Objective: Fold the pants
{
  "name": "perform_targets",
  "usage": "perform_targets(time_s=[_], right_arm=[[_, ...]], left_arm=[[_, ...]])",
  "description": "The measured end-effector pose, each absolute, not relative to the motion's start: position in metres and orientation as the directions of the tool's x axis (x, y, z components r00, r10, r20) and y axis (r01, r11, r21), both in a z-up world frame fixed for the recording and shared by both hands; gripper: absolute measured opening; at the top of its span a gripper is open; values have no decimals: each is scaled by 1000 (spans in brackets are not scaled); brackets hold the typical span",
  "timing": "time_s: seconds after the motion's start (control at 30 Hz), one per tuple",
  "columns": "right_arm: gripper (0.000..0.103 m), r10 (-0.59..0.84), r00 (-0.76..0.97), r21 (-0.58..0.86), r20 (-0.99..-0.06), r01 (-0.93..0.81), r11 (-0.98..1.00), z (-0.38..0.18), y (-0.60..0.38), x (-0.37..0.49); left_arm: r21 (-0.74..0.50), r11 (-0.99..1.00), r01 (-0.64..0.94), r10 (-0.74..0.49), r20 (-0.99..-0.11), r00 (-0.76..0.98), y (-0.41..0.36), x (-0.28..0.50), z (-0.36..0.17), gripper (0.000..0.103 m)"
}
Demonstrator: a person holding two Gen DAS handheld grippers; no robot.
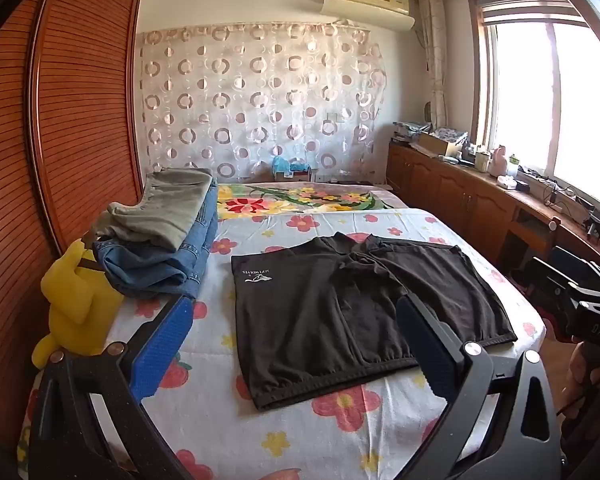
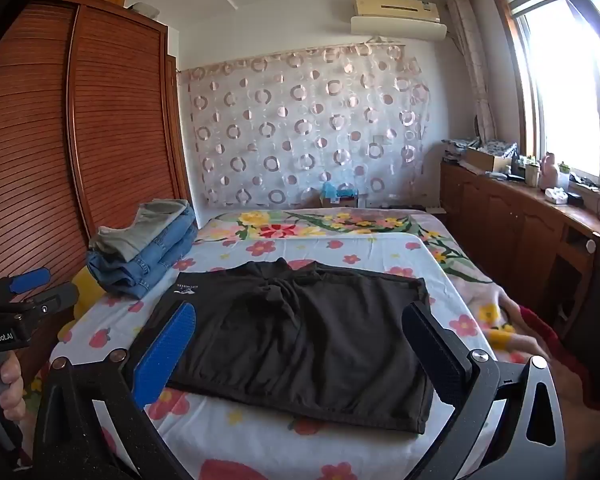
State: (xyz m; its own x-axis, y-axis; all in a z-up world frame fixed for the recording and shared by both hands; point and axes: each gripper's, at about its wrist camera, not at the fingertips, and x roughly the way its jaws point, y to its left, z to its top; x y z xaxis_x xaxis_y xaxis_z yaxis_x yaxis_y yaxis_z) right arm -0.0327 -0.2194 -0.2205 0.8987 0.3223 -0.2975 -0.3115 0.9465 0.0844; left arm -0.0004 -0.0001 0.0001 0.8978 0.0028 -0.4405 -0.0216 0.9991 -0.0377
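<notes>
Already folded flat on the bed (image 1: 340, 420): black pants (image 1: 352, 300). Both left tongs (image 1: 296, 344) and right tongs (image 2: 300, 348) spread wide, empty, above them.

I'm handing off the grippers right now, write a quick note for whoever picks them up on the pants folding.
Left gripper: open, empty, held above the near part of the bed.
Right gripper: open, empty, also over the near edge.
Black shorts: lying flat on the flowered sheet, waistband toward you, legs spread away, not yet folded.
Done: a folded stack at the left, grey-green pants on top of blue jeans, next to a yellow plush toy.
Left: fold the black shorts; adding them to the stack looks like the likely finish.
</notes>
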Motion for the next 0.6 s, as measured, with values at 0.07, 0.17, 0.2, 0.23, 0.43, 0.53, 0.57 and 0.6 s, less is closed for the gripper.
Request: perform_targets(time_s=[0.07, 0.17, 0.2, 0.23, 0.43, 0.53, 0.57, 0.6], right_arm=[[103, 324, 895, 88, -306, -312, 946, -221, -220, -33], [103, 324, 894, 86, -309, -313, 946, -220, -219, -33], [103, 326, 893, 87, -309, -315, 945, -221, -219, -33], [103, 327, 893, 87, -309, -316, 945, -220, -219, -33], [103, 330, 892, 90, -310, -318, 944, -223, -221, -32], [103, 329, 892, 90, -311, -317, 944, -222, -222, -34], [103, 329, 891, 90, -312, -317, 944, -221, -220, -33], [103, 328, 892, 90, -312, -315, 945, -221, -220, -33]], left_arm=[[-39, 999, -19, 0, -438, 899, 0, -2, 0, 102], [-34, 999, -22, 4, -450, 893, 0, -1, 0, 102], [-33, 999, -22, 5, -451, 892, 0, 0, 0, 102], [-33, 999, -21, 4, -452, 892, 0, 0, 0, 102], [-31, 999, -21, 5, -452, 892, -1, 0, 0, 102], [-32, 999, -20, 3, -452, 892, 0, 0, 0, 102], [-32, 999, -20, 4, -452, 892, -1, 0, 0, 102], [-31, 999, -20, 4, -452, 892, 0, 0, 0, 102]])
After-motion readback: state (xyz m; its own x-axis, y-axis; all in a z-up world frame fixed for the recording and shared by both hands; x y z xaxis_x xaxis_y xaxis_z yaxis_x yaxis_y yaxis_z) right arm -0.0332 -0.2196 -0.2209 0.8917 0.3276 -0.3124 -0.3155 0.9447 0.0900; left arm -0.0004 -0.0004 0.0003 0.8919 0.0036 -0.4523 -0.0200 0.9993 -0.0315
